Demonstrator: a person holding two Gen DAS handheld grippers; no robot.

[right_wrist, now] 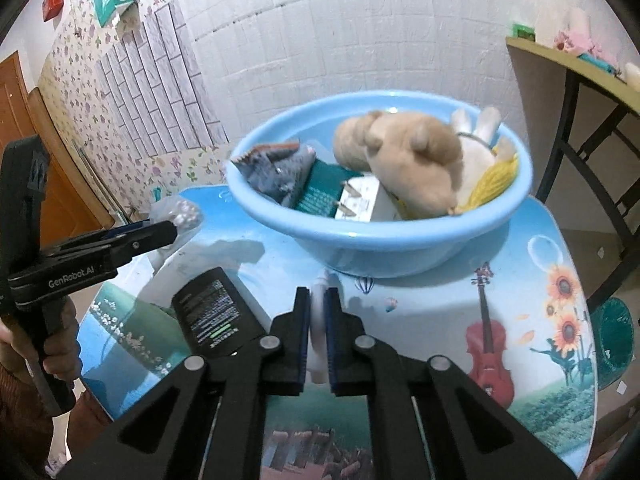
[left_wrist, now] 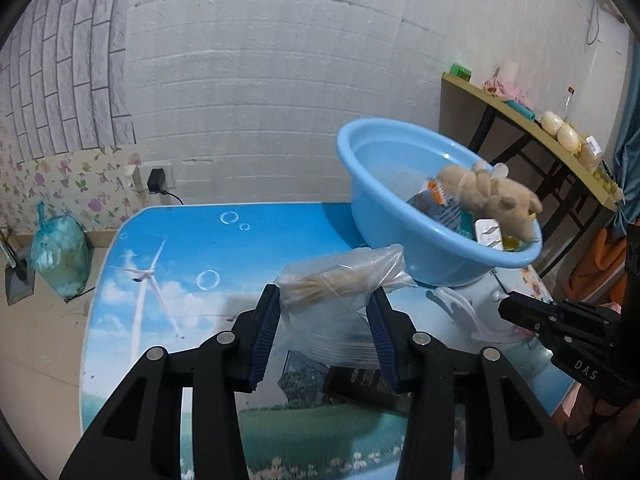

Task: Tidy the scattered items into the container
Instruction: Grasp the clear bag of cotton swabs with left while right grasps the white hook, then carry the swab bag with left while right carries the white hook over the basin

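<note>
My left gripper [left_wrist: 324, 304] is shut on a clear plastic bag of thin wooden sticks [left_wrist: 336, 280], held above the printed round table [left_wrist: 180, 260]. Behind it stands the light blue basin [left_wrist: 400, 252], holding a tan plush toy [left_wrist: 504, 196] and small packets. In the right wrist view my right gripper [right_wrist: 318, 300] is shut on a thin white plastic piece [right_wrist: 318, 320] just in front of the basin [right_wrist: 384, 240]. A black box [right_wrist: 216, 312] lies flat on the table to its left. The left gripper [right_wrist: 172, 228] with the bag [right_wrist: 180, 212] shows at left.
In the basin lie a grey pouch [right_wrist: 276, 172], a white plug [right_wrist: 360, 200] and yellow yarn [right_wrist: 492, 184]. A wooden side table with items [left_wrist: 520, 108] stands right. A green rubbish bag [left_wrist: 60, 256] sits on the floor left. A teal basket [right_wrist: 612, 336] sits beyond the table's right edge.
</note>
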